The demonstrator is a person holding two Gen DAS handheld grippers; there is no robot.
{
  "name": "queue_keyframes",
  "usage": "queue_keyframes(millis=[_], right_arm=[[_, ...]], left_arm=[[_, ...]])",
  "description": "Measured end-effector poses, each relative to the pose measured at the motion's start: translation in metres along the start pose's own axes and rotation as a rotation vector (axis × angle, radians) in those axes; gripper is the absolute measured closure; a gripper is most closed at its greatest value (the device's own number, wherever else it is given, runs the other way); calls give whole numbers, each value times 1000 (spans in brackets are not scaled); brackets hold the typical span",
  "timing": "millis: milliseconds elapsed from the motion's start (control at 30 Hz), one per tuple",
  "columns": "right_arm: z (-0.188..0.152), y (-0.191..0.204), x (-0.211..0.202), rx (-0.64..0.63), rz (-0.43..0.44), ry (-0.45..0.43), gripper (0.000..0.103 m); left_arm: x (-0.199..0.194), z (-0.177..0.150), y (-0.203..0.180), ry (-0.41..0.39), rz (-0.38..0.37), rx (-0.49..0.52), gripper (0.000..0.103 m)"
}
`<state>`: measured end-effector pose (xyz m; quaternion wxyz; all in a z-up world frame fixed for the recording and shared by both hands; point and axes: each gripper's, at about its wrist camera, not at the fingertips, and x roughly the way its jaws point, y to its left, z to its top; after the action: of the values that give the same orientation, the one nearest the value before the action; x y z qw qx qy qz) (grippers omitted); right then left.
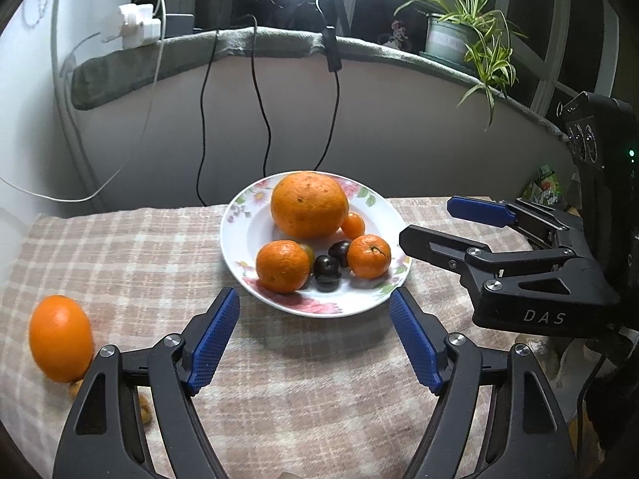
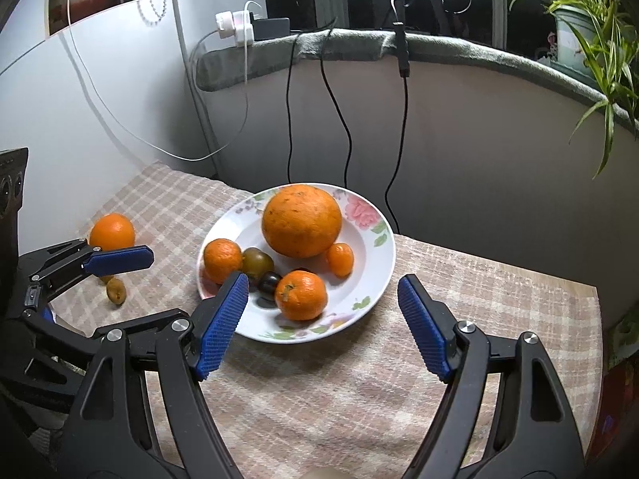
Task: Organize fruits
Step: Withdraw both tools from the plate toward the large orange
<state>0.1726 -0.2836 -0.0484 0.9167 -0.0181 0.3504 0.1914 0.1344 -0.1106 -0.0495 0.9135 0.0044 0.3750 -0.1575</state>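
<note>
A: How do the grippers stand?

B: The left gripper (image 1: 315, 311) and the right gripper (image 2: 321, 303) both gape wide, with nothing between their pads.

A: And the fruit?

B: The flowered plate (image 1: 239, 235) lies just ahead of both, heaped with oranges and dark plums. A lone orange (image 1: 60, 338) sits on the checked cloth (image 1: 303, 391), left of the left gripper, its long axis upright, tilted slightly.

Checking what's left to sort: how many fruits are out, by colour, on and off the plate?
Orange fruits: 5 (4 on the plate, 1 on the cloth)
Dark purple fruits: 2
Olive-green fruit: 1
Small brown fruits, on the cloth: 2
Total: 10
</note>
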Motion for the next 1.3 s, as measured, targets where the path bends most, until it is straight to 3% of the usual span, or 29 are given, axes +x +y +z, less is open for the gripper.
queue_keyframes(millis=[567, 1300], right_arm=[[12, 43, -5, -43, 32, -2, 23], [27, 113, 19, -113, 122, 28, 23]], left_arm=[[-33, -7, 35, -50, 26, -51, 25], [-58, -25, 101, -69, 88, -141, 25]])
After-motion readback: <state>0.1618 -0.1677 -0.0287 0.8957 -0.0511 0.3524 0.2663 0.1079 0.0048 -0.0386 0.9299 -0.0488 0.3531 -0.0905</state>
